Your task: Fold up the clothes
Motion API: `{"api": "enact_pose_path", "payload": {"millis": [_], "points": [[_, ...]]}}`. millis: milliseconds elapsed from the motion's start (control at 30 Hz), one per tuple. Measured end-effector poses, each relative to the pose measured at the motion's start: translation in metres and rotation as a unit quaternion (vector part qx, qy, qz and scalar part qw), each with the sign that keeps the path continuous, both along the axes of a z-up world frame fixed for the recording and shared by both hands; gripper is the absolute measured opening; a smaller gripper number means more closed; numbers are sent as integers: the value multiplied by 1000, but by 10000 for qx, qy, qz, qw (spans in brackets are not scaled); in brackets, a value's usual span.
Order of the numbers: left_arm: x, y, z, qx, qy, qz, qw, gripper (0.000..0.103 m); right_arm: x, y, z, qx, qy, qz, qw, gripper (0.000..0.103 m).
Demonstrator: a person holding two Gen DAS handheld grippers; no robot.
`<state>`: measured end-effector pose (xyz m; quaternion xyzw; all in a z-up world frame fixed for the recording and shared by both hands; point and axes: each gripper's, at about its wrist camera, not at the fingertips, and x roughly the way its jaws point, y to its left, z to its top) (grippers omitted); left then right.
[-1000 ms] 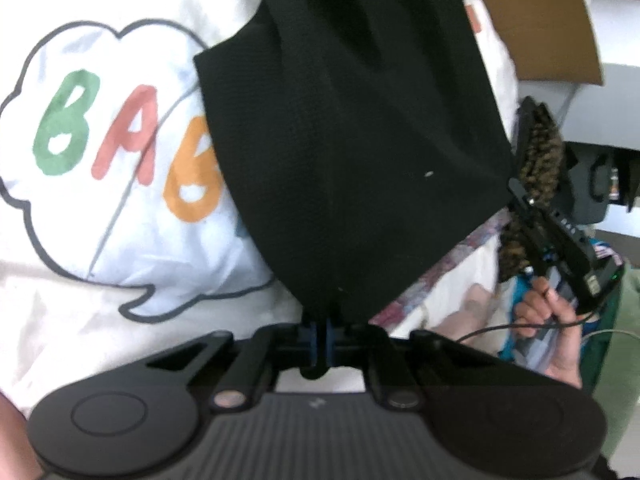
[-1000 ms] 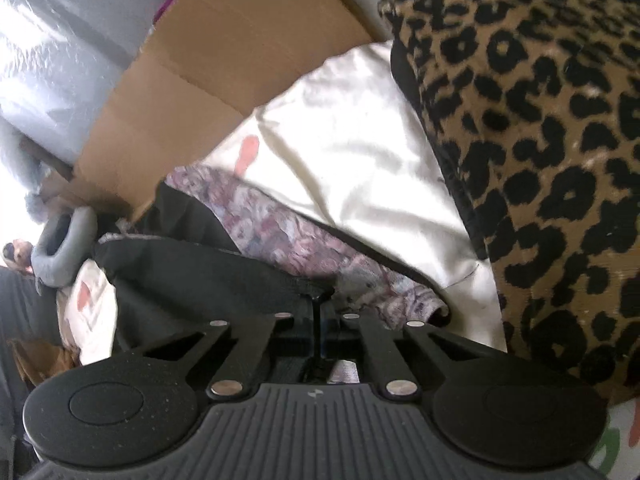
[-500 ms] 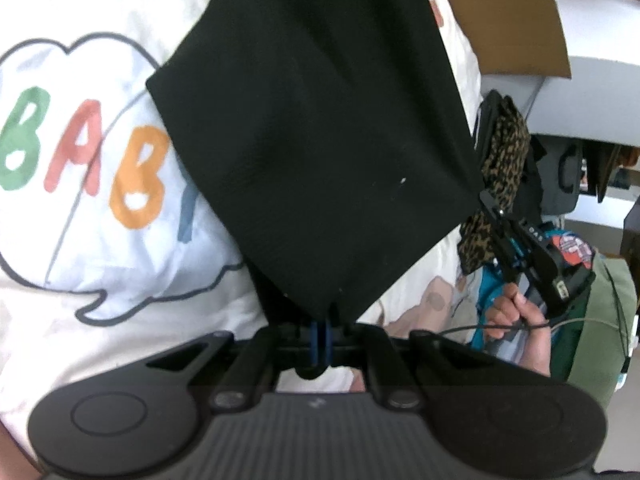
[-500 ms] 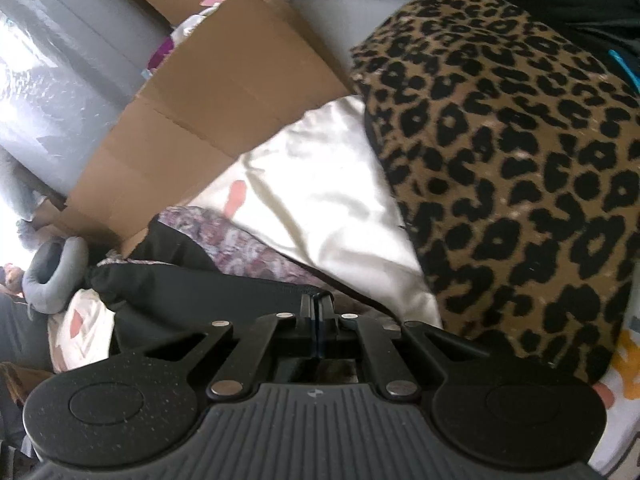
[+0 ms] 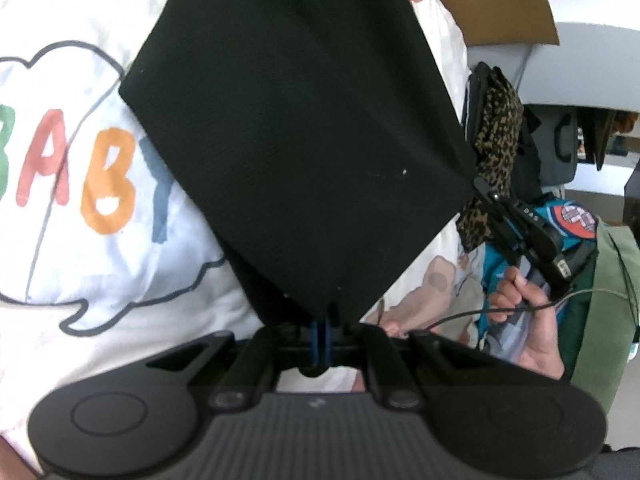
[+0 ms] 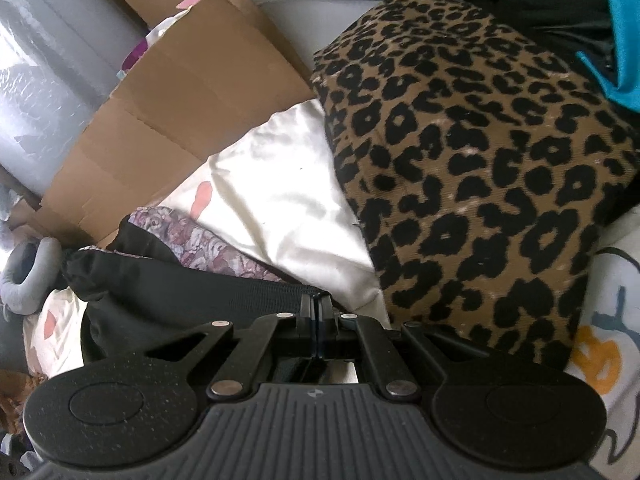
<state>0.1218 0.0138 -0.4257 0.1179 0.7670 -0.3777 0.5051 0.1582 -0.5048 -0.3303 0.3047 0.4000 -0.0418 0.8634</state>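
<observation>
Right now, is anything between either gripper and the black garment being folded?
Nothing visible. The left gripper is shut on a corner of the black garment, and the right gripper is shut on another edge of it. The leopard-print cloth hangs beside the right gripper, not in between.

The black cloth (image 5: 296, 128) runs off the top edge and covers most of the white BABY sheet (image 5: 80, 184); the first letter is cut at the left border. The leopard-print fabric (image 6: 472, 168) hides whatever lies beneath it, and the cardboard box (image 6: 192, 104) is cropped too.
</observation>
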Motion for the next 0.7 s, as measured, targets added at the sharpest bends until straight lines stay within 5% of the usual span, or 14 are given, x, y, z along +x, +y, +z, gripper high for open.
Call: {"api": "enact_pose_path", "payload": {"millis": [300, 467, 567, 700], "points": [[1, 7, -29, 316, -90, -113, 9994, 3, 0, 2, -15, -297, 280, -22, 9992, 0], [2, -1, -13, 289, -298, -334, 9986, 10, 2, 0, -19, -249, 368, -105, 9990, 1], [3, -6, -4, 272, -423, -466, 9976, 26, -1, -2, -12, -215, 331, -158, 9991, 5], [7, -13, 10, 232, -599, -583, 9962, 27, -6, -1, 1, -365, 212, -104, 9991, 18]]}}
